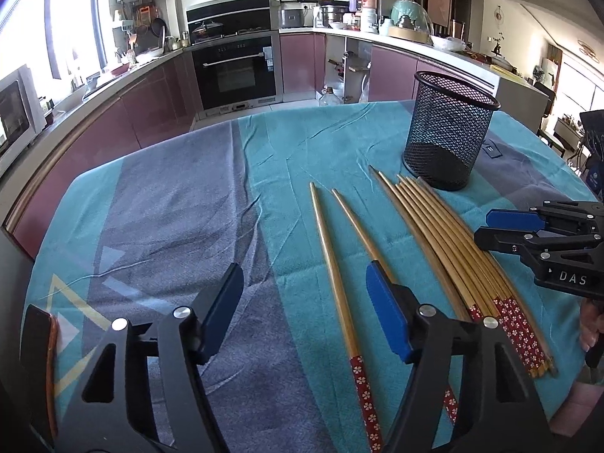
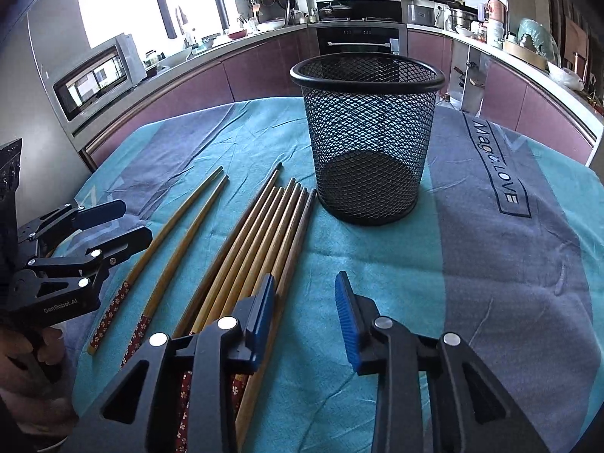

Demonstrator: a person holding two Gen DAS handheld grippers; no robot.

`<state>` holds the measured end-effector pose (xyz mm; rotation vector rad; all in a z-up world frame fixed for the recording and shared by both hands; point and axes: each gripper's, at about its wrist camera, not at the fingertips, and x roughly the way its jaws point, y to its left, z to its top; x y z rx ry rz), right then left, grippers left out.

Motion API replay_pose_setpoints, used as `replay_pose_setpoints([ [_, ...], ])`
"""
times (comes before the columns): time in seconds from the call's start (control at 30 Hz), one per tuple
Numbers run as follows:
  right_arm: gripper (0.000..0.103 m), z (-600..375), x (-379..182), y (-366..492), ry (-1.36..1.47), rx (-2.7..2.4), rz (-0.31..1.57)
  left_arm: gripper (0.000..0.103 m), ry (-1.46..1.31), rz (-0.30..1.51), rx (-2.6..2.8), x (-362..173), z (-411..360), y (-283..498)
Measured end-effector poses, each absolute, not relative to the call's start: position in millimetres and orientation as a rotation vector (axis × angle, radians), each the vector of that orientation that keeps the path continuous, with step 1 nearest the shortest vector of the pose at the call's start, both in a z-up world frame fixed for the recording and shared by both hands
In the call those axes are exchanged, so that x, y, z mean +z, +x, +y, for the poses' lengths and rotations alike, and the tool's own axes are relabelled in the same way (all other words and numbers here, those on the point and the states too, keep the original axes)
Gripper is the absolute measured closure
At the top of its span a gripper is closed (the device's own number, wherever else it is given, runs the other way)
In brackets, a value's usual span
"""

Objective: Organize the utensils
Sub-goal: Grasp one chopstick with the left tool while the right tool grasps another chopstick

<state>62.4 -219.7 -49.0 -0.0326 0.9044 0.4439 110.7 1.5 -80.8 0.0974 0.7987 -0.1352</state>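
Note:
A black mesh cup (image 1: 449, 132) (image 2: 368, 143) stands upright and empty on the teal and grey tablecloth (image 1: 170, 207). Two loose wooden chopsticks (image 1: 334, 264) (image 2: 177, 241) with red flowered ends lie in front of it. A bundle of several more chopsticks (image 1: 453, 249) (image 2: 256, 241) lies beside them, nearer the cup. My left gripper (image 1: 305, 309) (image 2: 113, 222) hovers open over the cloth, and one loose chopstick runs below the gap between its fingers. My right gripper (image 2: 305, 305) (image 1: 528, 230) is open with only cloth between its pads; its left finger (image 2: 262, 307) sits over the bundle's right edge.
A dark flat object (image 1: 37, 339) lies at the table's left edge. A person's hand (image 2: 34, 358) holds the left gripper's handle. Beyond the table stand purple kitchen cabinets, an oven (image 1: 236, 71) and a microwave (image 2: 96, 79).

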Motion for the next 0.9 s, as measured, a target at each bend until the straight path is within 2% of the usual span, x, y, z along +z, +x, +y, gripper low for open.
replay_pose_setpoints([
  [0.03, 0.075, -219.3, -48.7, 63.0, -0.030, 0.448, 0.909, 0.037, 0.094, 0.806, -0.141, -80.6, 1.9, 110.0],
  [0.1, 0.076, -218.8, -48.1, 64.9, -0.024, 0.461, 0.919, 0.047, 0.089, 0.821, -0.153, -83.1, 1.6, 112.4],
  [0.27, 0.078, -218.0, -46.9, 69.6, -0.028, 0.465, 0.929, 0.056, 0.077, 0.874, -0.189, -92.4, -1.6, 119.5],
  [0.53, 0.085, -225.4, -49.2, 74.4, 0.030, 0.478, 0.952, 0.059, 0.044, 0.893, -0.209, -95.8, -0.8, 126.8],
  [0.83, 0.083, -196.2, -50.2, 73.3, -0.144, 0.420, 0.927, 0.059, 0.074, 0.898, -0.213, -95.2, -7.3, 132.7],
  [0.9, 0.083, -193.7, -50.8, 74.1, -0.157, 0.416, 0.919, 0.063, 0.077, 0.898, -0.212, -94.8, -8.7, 134.3],
])
